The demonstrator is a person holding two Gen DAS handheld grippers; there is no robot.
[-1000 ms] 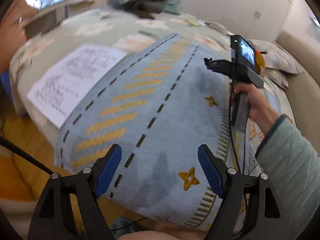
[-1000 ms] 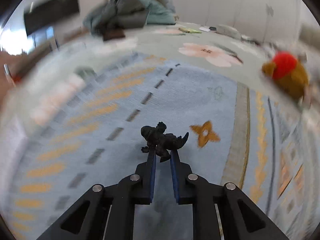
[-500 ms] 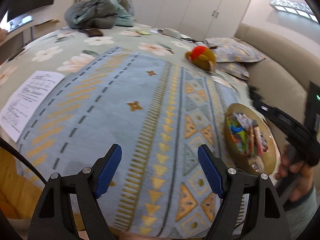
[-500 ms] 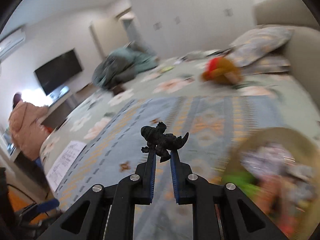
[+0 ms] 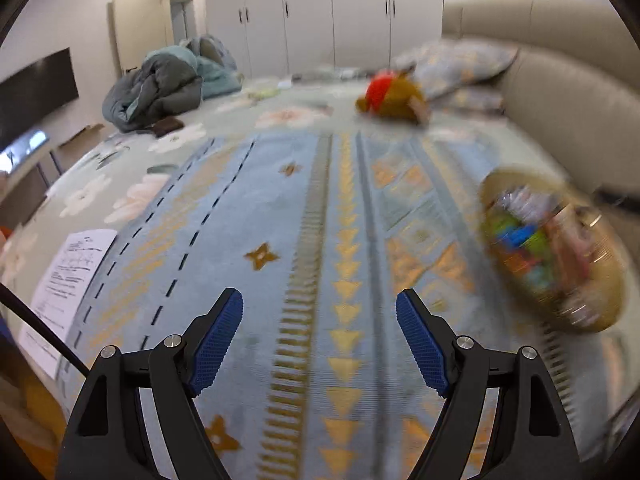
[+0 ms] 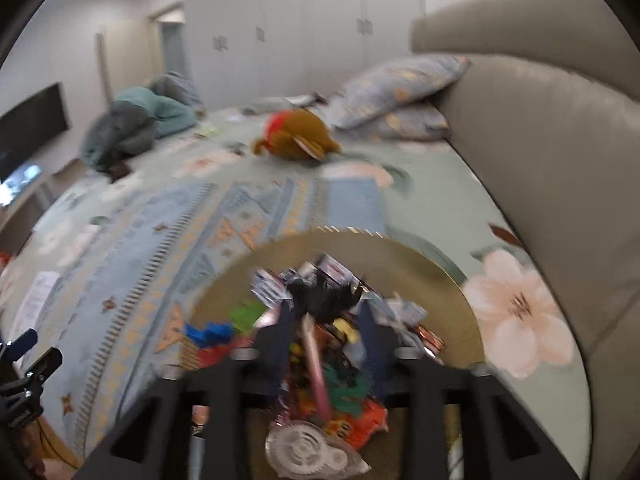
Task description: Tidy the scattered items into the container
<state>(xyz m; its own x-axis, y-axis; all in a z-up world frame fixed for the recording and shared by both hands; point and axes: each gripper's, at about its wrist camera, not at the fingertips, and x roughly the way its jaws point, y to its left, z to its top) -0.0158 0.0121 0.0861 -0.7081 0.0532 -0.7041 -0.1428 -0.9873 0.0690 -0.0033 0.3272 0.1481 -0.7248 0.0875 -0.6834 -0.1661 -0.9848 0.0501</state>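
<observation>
A round gold basket (image 6: 448, 272) full of small colourful toys sits on the bed by the headboard; it shows blurred in the left wrist view (image 5: 600, 288). My right gripper (image 6: 326, 316) hangs over the basket with its fingers apart. A small black dinosaur figure (image 6: 324, 296) lies blurred between the fingertips, over the pile. My left gripper (image 5: 320, 340) is open and empty above the blue patterned blanket (image 5: 280, 220).
A brown plush toy with a red head (image 5: 390, 94) lies at the far side near pillows (image 6: 400, 80). A printed sheet (image 5: 68, 272) lies at the left bed edge. A bundled quilt (image 5: 160, 84) sits at the back. The padded headboard (image 6: 540, 140) bounds the right.
My right gripper carried the black dinosaur from the blanket to over the basket and its fingers have spread apart. My left gripper's view swung right toward the basket.
</observation>
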